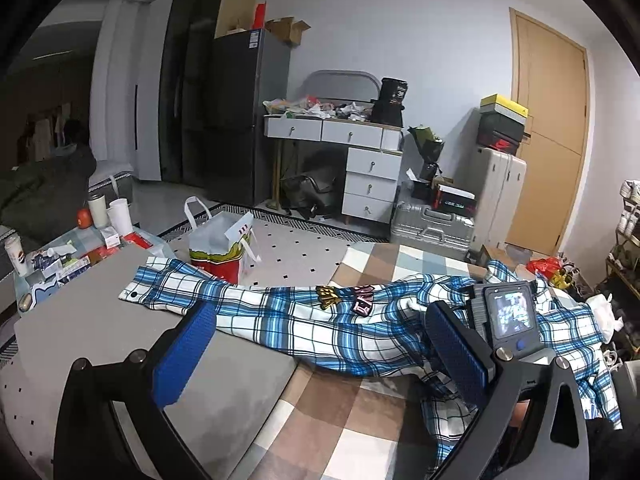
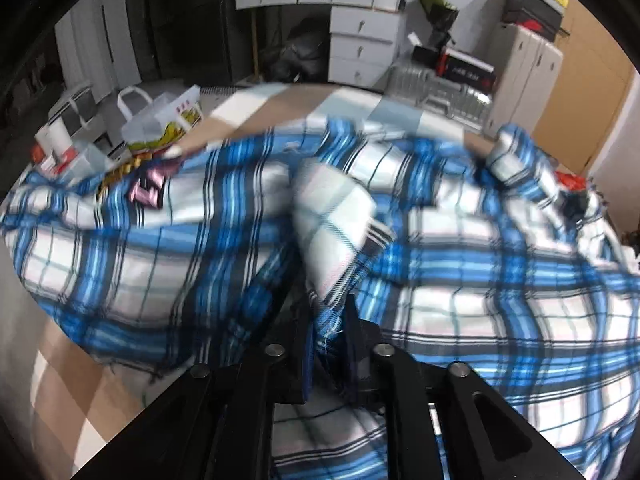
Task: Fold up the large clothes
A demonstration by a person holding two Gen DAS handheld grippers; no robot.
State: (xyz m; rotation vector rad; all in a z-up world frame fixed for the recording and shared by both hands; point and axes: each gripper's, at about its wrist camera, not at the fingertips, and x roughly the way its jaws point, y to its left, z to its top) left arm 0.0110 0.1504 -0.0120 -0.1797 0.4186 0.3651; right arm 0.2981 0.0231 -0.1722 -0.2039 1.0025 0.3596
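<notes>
A blue and white plaid shirt (image 1: 304,320) with sewn-on patches (image 1: 344,300) lies spread across a grey pad and a checked blanket. One sleeve reaches left to its cuff (image 1: 140,292). My left gripper (image 1: 320,316) hovers just in front of the shirt, blue pads (image 1: 184,352) wide apart, nothing between them. The right unit's back with its small screen (image 1: 510,312) sits over the shirt's right part. In the blurred right wrist view, my right gripper (image 2: 330,332) points down with a raised fold of the plaid shirt (image 2: 336,232) pinched between its narrow-set fingers.
The grey pad (image 1: 100,320) and the checked blanket (image 1: 360,420) carry the shirt. A paper shopping bag (image 1: 224,248) stands on the floor behind. A low table with cups and boxes (image 1: 80,240) is at the left. Suitcases (image 1: 432,228) and a drawer desk (image 1: 372,168) stand farther back.
</notes>
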